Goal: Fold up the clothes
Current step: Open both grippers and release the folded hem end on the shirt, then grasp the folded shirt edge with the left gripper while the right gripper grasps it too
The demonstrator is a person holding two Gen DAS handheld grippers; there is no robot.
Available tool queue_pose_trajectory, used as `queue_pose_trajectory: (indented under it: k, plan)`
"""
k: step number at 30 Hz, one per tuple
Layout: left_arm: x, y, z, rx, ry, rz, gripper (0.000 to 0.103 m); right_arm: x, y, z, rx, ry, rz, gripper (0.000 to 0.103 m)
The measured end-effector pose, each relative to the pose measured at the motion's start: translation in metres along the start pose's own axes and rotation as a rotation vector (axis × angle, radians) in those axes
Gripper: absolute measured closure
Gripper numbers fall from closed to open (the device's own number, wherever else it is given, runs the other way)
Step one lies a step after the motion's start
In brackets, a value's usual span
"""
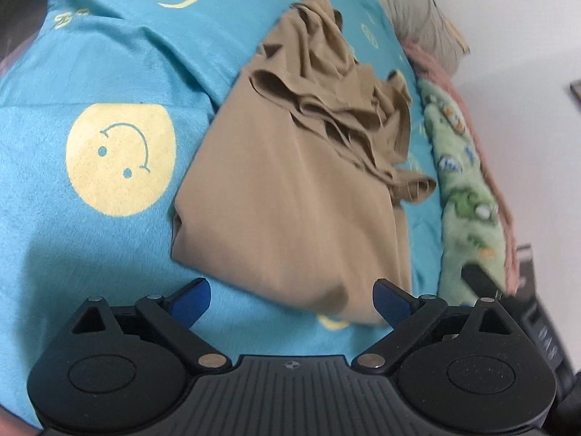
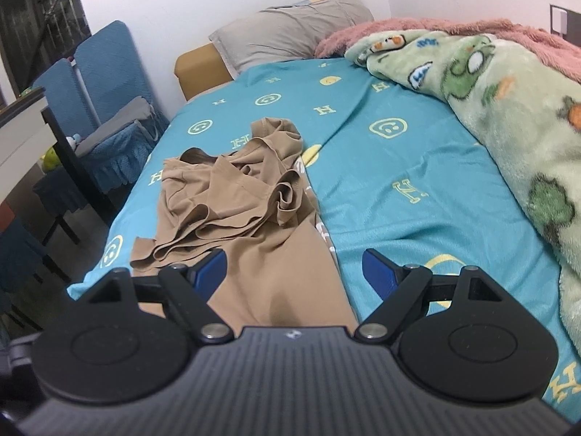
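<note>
- Item: tan garment (image 1: 290, 189), lying on the bed (image 1: 90, 254) over a blue smiley-print sheet; near portion lies flat and smooth, far portion is bunched in loose ruffles.
- Left gripper (image 1: 292, 299): fingers spread wide, holding nothing; the near end of the garment sits just ahead of and between the two blue tips, not touching either as far as the view shows.
- Right gripper (image 2: 292, 272): fingers likewise wide apart and empty; the flat part of the garment runs under and past the left fingertip, with its right edge between the tips.
- Step in hand, as judged: a garment partly laid out, partly crumpled, with both grippers poised at its near end. This fits either straightening before a fold or regrasping between folds; the views do not settle which.
- Next move, as judged: calls for a grip on a fabric edge, taken low and shallow so that one layer alone is caught.
- Surroundings: green cartoon blanket (image 2: 508, 109) along the far side of the bed, grey pillow (image 2: 290, 32) at the head.
</note>
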State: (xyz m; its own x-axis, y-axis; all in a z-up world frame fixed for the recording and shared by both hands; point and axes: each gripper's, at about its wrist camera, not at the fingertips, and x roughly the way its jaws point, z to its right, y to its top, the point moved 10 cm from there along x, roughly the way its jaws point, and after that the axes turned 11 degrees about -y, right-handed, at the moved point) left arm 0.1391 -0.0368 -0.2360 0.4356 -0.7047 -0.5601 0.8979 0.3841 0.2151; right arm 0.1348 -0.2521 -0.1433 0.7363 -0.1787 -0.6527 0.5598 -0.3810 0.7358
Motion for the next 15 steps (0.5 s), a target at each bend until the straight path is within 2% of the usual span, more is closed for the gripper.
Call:
queue_pose_trajectory:
  k: [3, 4, 8, 13, 15]
  plan:
    - [-0.002, 0.008, -0.005, -0.037, -0.015, 0.029, 0.013, 0.003, -0.001, 0.004, 0.025, -0.002, -0.018, 0.020]
    - [-0.004, 0.008, -0.008, -0.052, -0.020, 0.033, 0.018, 0.004, -0.002, 0.006, 0.035, -0.002, -0.025, 0.020]
    - [-0.012, 0.010, -0.018, -0.123, -0.045, 0.053, 0.032, 0.011, -0.002, 0.028, 0.207, 0.017, -0.084, 0.020]
    - [-0.010, 0.014, -0.020, -0.154, -0.068, 0.066, 0.032, 0.020, -0.010, 0.057, 0.420, 0.002, -0.157, 0.019]
    - [-0.009, 0.017, -0.021, -0.149, -0.062, 0.079, 0.033, 0.022, -0.015, 0.057, 0.470, 0.047, -0.183, 0.018]
